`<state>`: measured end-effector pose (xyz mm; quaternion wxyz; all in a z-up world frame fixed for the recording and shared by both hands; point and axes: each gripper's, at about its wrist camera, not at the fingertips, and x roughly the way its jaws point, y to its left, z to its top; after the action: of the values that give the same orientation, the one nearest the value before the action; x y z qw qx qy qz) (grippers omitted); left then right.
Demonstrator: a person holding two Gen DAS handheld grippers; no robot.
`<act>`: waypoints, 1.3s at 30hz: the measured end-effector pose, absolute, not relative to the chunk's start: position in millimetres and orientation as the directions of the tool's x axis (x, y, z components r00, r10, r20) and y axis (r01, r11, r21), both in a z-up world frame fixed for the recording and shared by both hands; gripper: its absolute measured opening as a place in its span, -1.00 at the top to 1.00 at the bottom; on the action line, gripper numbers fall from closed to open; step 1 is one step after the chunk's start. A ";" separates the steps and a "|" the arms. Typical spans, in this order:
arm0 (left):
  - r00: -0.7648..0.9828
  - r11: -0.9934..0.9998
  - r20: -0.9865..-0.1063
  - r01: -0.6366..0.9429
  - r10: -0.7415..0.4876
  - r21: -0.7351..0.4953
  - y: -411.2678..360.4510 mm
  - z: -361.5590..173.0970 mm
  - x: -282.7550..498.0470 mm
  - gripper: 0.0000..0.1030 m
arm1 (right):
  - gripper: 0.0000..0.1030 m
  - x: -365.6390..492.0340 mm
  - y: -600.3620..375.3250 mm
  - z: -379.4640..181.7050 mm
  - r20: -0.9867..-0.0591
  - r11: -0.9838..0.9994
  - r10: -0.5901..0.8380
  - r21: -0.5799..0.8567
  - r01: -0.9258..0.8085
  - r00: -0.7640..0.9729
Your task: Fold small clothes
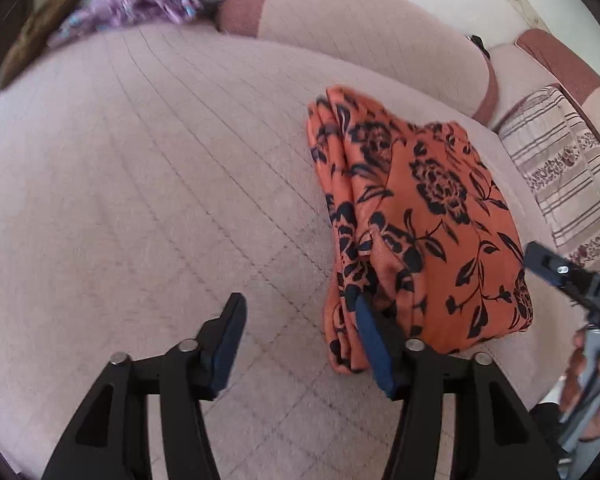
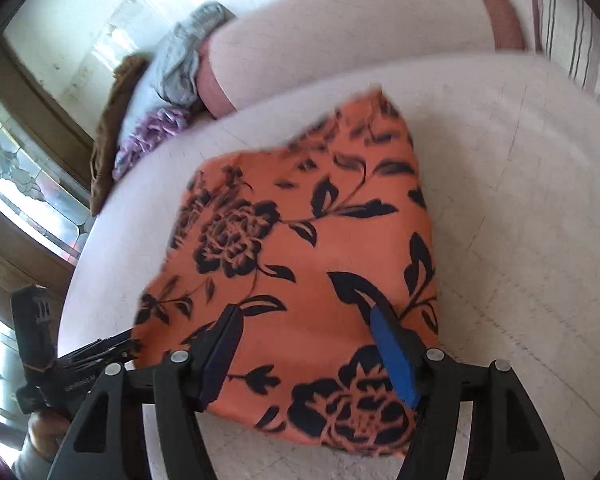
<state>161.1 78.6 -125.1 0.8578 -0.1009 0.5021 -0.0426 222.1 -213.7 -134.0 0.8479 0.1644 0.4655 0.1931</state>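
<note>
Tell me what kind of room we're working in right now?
Probably a living room at home. The folded orange floral garment lies on a pale pink quilted sofa seat with a padded backrest, a striped cushion beside it and a leaded glass window to one side.

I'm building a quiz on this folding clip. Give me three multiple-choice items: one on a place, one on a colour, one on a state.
1. Where does the folded garment lie?
A. on the pale quilted cushion
B. on a wooden floor
C. in a basket

2. What colour is the garment?
A. plain grey
B. orange with dark flowers
C. white with stripes

3. How do the right gripper's fingers stand?
A. shut on the garment
B. apart over the garment
C. shut on nothing

Key: 1 A, cushion shows all round it; 2 B, the floral print is plain in both views; 3 B, cloth shows in a wide gap between the fingers.
</note>
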 end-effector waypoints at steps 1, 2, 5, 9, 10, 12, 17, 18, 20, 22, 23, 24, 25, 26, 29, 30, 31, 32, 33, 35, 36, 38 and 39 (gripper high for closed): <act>0.511 0.981 -0.847 -0.037 -0.146 -0.191 77.5 -118.2 156.5 -0.33 | -0.37 216.4 -211.7 -122.4 -0.713 0.872 0.480 0.450 -0.192 0.510; 0.524 0.983 -0.842 -0.040 -0.132 -0.179 76.2 -113.9 153.2 -0.39 | -0.39 210.7 -209.2 -112.9 -0.704 0.878 0.472 0.432 -0.207 0.531; 0.554 0.986 -0.825 -0.045 -0.107 -0.158 71.7 -95.3 135.3 -0.48 | -0.76 190.2 -201.9 -102.3 -0.686 0.900 0.432 0.366 -0.236 0.585; 0.564 0.989 -0.820 -0.038 -0.099 -0.145 71.4 -77.7 111.5 -0.49 | -0.80 194.8 -191.1 -146.1 -0.793 0.918 0.395 0.365 -0.158 0.463; 0.568 0.990 -0.818 -0.038 -0.092 -0.138 71.1 -73.8 107.2 -0.49 | -0.80 192.5 -192.2 -145.7 -0.784 0.915 0.397 0.379 -0.139 0.477; 0.589 0.991 -0.806 -0.055 -0.065 -0.120 69.6 -66.9 99.2 -0.55 | -0.80 175.1 -198.6 -125.0 -0.715 0.900 0.414 0.412 -0.139 0.564; 0.646 0.994 -0.764 -0.080 -0.003 -0.072 60.4 -52.1 78.9 -0.68 | -0.82 128.2 -199.0 -99.5 -0.669 0.932 0.335 0.336 -0.132 0.664; 0.662 0.995 -0.749 -0.084 0.016 -0.053 57.0 -50.3 73.4 -0.76 | -0.87 115.5 -198.6 -102.8 -0.681 0.942 0.315 0.309 -0.130 0.661; 0.704 0.996 -0.708 -0.087 0.060 -0.002 52.0 -48.7 55.5 -0.88 | -0.93 88.7 -193.4 -118.2 -0.724 0.963 0.256 0.246 -0.108 0.641; 0.718 0.995 -0.690 -0.087 0.096 0.049 48.1 -59.6 37.3 -0.96 | -1.00 66.6 -185.7 -134.1 -0.769 0.976 0.213 0.201 -0.089 0.602; 0.709 0.995 -0.697 -0.084 0.102 0.060 47.9 -66.4 31.4 -0.96 | -1.00 53.8 -182.7 -143.1 -0.784 0.977 0.210 0.196 -0.088 0.585; 0.691 0.995 -0.716 -0.078 0.099 0.062 48.3 -75.8 25.6 -0.96 | -1.00 37.0 -178.5 -153.7 -0.793 0.973 0.227 0.212 -0.093 0.565; 0.660 0.996 -0.747 -0.068 0.086 0.054 49.5 -87.7 22.1 -0.96 | -1.00 27.0 -175.1 -158.5 -0.799 0.970 0.240 0.221 -0.102 0.551; 0.633 0.996 -0.770 -0.067 0.081 0.050 50.8 -95.6 21.0 -0.96 | -1.00 19.4 -171.1 -162.6 -0.805 0.969 0.246 0.220 -0.113 0.540; 0.594 0.993 -0.797 -0.095 0.109 0.065 53.9 -101.9 18.6 -0.96 | -1.00 15.5 -161.7 -153.5 -0.794 0.973 0.228 0.177 -0.145 0.563; 0.603 0.993 -0.790 -0.099 0.112 0.066 54.4 -98.2 18.1 -0.96 | -1.00 14.9 -161.7 -144.3 -0.772 0.977 0.213 0.155 -0.148 0.598; 0.623 0.992 -0.773 -0.108 0.121 0.067 54.7 -89.5 17.6 -0.96 | -1.00 15.8 -163.0 -135.1 -0.755 0.981 0.193 0.131 -0.144 0.627; 0.639 0.991 -0.759 -0.115 0.126 0.068 54.5 -82.3 17.5 -0.96 | -1.00 17.5 -163.7 -128.1 -0.743 0.984 0.176 0.115 -0.136 0.646; 0.662 0.990 -0.738 -0.122 0.130 0.065 53.8 -71.1 17.9 -0.96 | -1.00 19.5 -165.7 -120.6 -0.728 0.987 0.160 0.106 -0.121 0.666; 0.689 0.990 -0.713 -0.127 0.128 0.054 50.5 -55.5 19.1 -0.96 | -1.00 21.4 -171.6 -105.2 -0.693 0.990 0.143 0.108 -0.094 0.707; 0.697 0.991 -0.706 -0.126 0.124 0.051 50.2 -50.9 21.6 -0.96 | -1.00 24.3 -176.5 -94.5 -0.675 0.991 0.131 0.111 -0.075 0.726; 0.718 0.994 -0.689 -0.105 0.101 0.036 43.4 -37.6 26.2 -0.96 | -1.00 32.9 -183.5 -76.4 -0.654 0.993 0.112 0.109 -0.054 0.748; 0.722 0.995 -0.686 -0.094 0.087 0.027 39.3 -32.4 28.8 -0.97 | -1.00 38.5 -185.1 -68.3 -0.641 0.993 0.108 0.105 -0.052 0.760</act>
<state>28.8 39.3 -32.4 0.9280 -0.0050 0.3694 0.0487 38.5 -185.1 -68.3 0.9373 0.0404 0.3436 0.0426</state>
